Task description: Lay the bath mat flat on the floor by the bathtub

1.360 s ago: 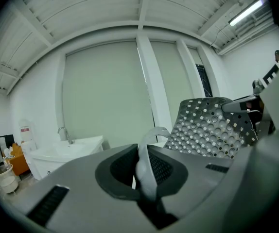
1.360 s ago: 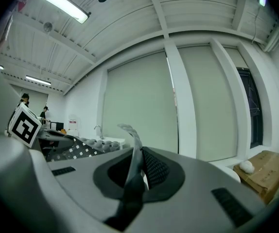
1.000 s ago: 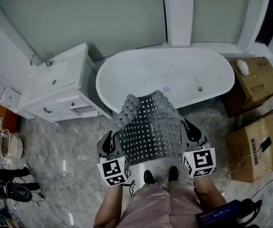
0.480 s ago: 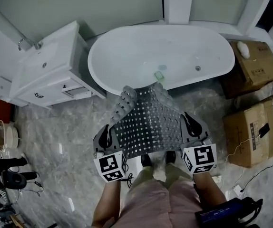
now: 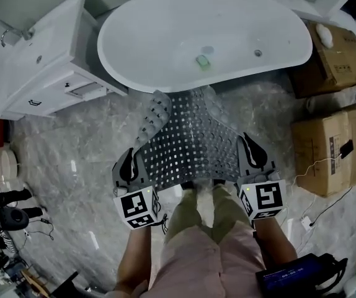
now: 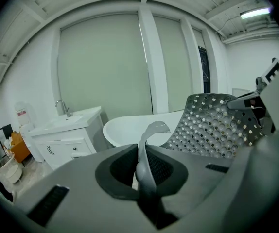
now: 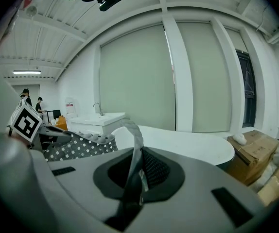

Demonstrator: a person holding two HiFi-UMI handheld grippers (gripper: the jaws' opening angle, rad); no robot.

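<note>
faintly, a cardboard box [image 5: 314, 166] near the bath mat [image 5: 190, 141] bears unreadable print.

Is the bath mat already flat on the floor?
No, the left gripper and right gripper hold the bath mat up by its near edge.

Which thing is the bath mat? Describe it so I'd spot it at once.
Find the white oval bathtub at the top of the head view. Just below it, over the marbled floor, stretches the bath mat. It alone is a grey sheet dotted with rows of small holes.
</note>
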